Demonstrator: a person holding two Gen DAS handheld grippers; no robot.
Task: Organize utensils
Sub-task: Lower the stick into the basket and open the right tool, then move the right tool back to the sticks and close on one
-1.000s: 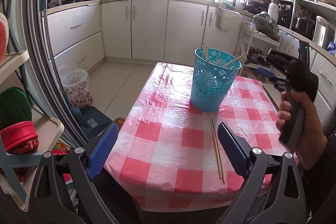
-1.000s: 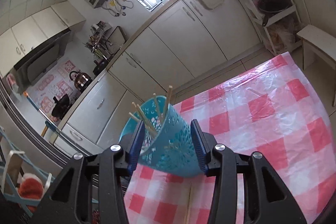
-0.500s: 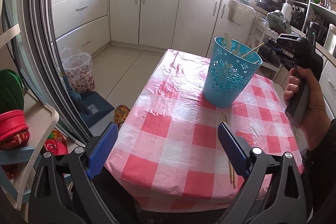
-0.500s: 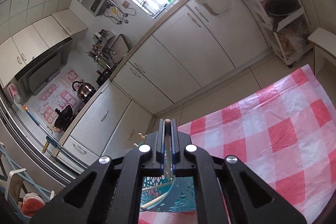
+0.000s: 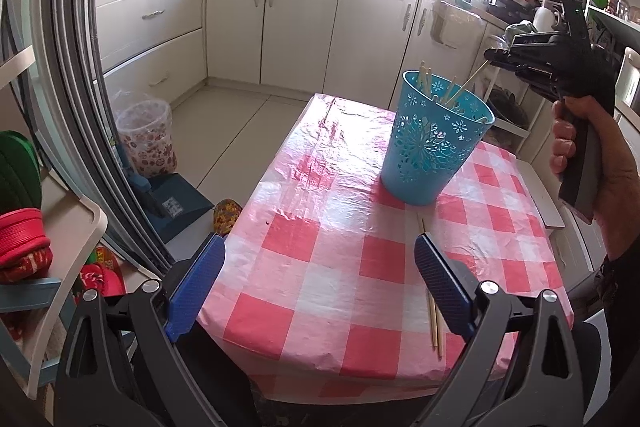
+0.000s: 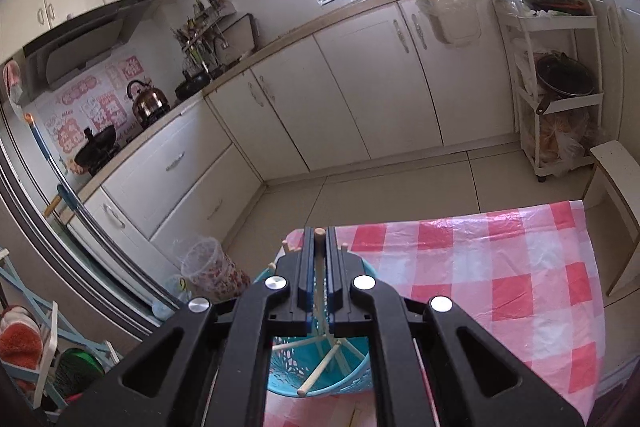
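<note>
The right tool (image 6: 319, 251) had its jaws pressed together on a single chopstick (image 6: 319, 241), whose rounded end poked out just past the fingertips. Directly under that tool stood the blue cutout basket (image 5: 434, 143), and the gripped stick slanted down into its open mouth, where other chopsticks (image 6: 320, 371) lay crossed against the inner wall. Seen from the left wrist, the right tool (image 5: 494, 55) hung above and to the right of the basket's rim, held by a hand (image 5: 576, 155) wrapped around its grip, with the thin stick running down from its tip into the basket.

The left tool (image 5: 320, 283) had its jaws spread wide apart with nothing between them, poised over the near edge of the bench (image 5: 320, 227) with its red-and-white checked cover. Ahead of it, well beyond its fingertips, the basket rested on the bench. Just beside and partly behind its right finger (image 5: 440, 283), a pair of loose chopsticks (image 5: 434, 323) lay on the cover.
</note>
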